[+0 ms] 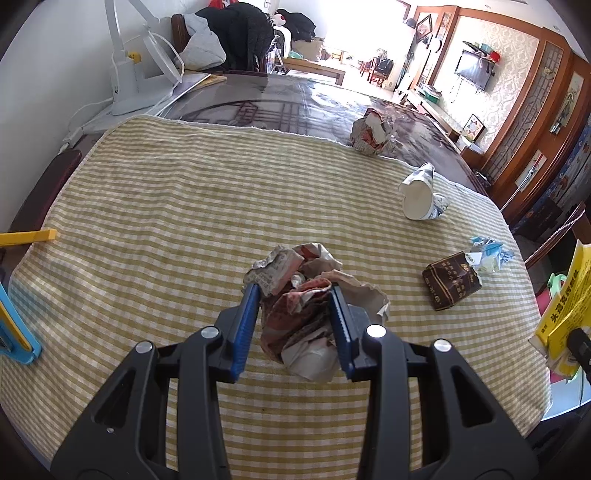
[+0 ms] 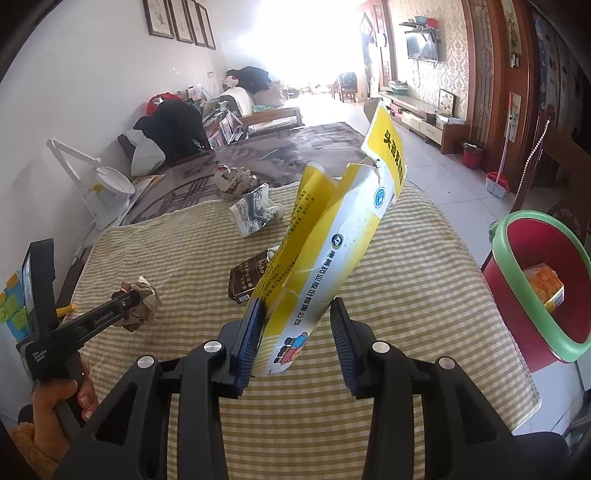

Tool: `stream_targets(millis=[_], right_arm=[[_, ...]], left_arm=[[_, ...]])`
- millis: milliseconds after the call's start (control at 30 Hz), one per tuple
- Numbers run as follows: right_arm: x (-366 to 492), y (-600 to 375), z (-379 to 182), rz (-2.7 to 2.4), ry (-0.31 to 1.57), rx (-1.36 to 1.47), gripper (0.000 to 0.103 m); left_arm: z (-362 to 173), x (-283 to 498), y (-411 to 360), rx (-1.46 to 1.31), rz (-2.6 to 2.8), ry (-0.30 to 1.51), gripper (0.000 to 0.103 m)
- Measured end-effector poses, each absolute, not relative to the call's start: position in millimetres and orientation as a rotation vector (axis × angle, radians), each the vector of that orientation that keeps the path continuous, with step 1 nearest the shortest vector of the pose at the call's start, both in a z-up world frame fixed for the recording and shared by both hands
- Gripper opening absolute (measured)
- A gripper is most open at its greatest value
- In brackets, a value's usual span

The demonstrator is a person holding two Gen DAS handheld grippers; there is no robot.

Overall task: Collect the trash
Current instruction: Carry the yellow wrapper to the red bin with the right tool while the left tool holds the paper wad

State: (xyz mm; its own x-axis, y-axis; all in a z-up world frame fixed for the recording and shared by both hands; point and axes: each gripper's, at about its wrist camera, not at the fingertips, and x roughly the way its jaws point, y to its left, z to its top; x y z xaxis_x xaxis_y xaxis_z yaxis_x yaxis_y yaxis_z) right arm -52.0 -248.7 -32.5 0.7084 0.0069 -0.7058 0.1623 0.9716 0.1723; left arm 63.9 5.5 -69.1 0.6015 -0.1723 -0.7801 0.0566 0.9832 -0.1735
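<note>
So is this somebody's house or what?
Most likely a home's living and dining room. A wall-mounted TV hangs over a low cabinet, clothes are piled on a sofa, and the trash lies on a table with a checked cloth, beside a red bin.

The torn yellow carton (image 2: 334, 236) carries blue Chinese print, readable in part as 药业股份有限公司 (the larger black characters near its top are cut off). The left gripper's (image 2: 127, 308) arm reads "GenRobot.AI". Print on the brown packet (image 1: 451, 280) is too small to read.

Home living room: wall-mounted TV (image 2: 422, 48), clothes-piled sofa (image 2: 255, 107), framed pictures (image 2: 179, 20).
</note>
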Motion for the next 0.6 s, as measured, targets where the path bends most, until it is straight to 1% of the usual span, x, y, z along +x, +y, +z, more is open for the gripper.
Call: stream_targets(millis=[200, 600], right_arm=[[-59.3, -252.7, -30.9, -0.097, 0.757, 0.206, 0.037], [-78.1, -279.4, -21.2, -0.099, 0.700, 0.271, 0.037]], left_arm=[[-59.4, 57.1, 2.0, -0.083, -0.120, 0.890, 0.037], [-6.5, 22.4, -38.9, -0.079, -0.187, 0.827, 0.037]])
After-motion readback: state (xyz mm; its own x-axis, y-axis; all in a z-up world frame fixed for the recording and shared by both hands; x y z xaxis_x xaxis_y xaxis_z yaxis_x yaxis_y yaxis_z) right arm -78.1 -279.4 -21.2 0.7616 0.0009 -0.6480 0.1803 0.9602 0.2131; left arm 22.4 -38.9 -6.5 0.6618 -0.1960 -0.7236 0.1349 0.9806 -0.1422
